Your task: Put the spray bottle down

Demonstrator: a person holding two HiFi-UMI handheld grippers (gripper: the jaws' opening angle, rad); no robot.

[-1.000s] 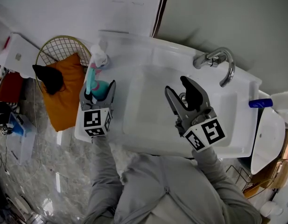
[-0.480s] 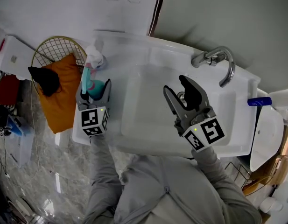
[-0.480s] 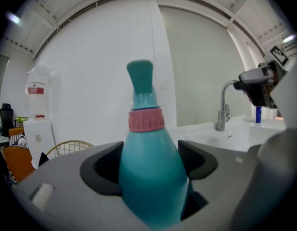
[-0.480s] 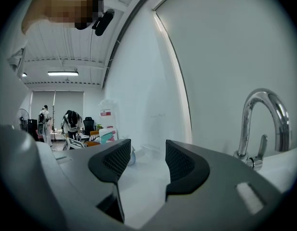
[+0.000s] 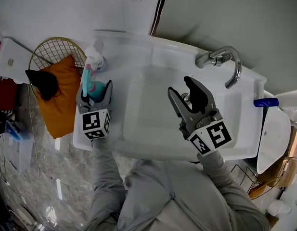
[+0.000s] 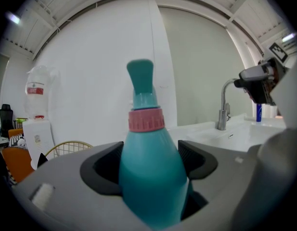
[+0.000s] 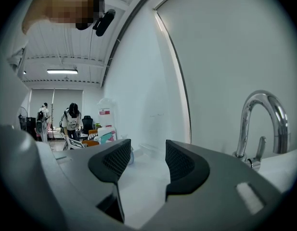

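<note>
At far left in the head view, a wire basket (image 5: pixel 56 50) stands beside the sink (image 5: pixel 138 143); an orange cloth (image 5: pixel 61 97) hangs from it, with a black item (image 5: pixel 41 81) on the cloth. Just right of the basket, the left gripper (image 5: pixel 96 87) is positioned over the sink's left rim; its jaws are closed on the bottle (image 5: pixel 97 91), one pad on each side of the teal body. The bottle is upright, with a pink collar above the body and a white spray head at the top; the left gripper view confirms that the body fills the gap between the pads. Contact between the bottle's base and the rim cannot be determined, as the gripper covers it. The left marker cube (image 5: pixel 94 123) faces the head camera. The white basin occupies the centre. The right gripper (image 5: pixel 181 87) hangs above the basin, right of centre; its jaws are moderately apart, and the right gripper view shows nothing between them, only the white sink surface beyond. The chrome tap (image 5: pixel 228 61) stands at the back right of the basin, well apart from the bottle; a blue item (image 5: pixel 265 102) lies at the sink's right end.
</note>
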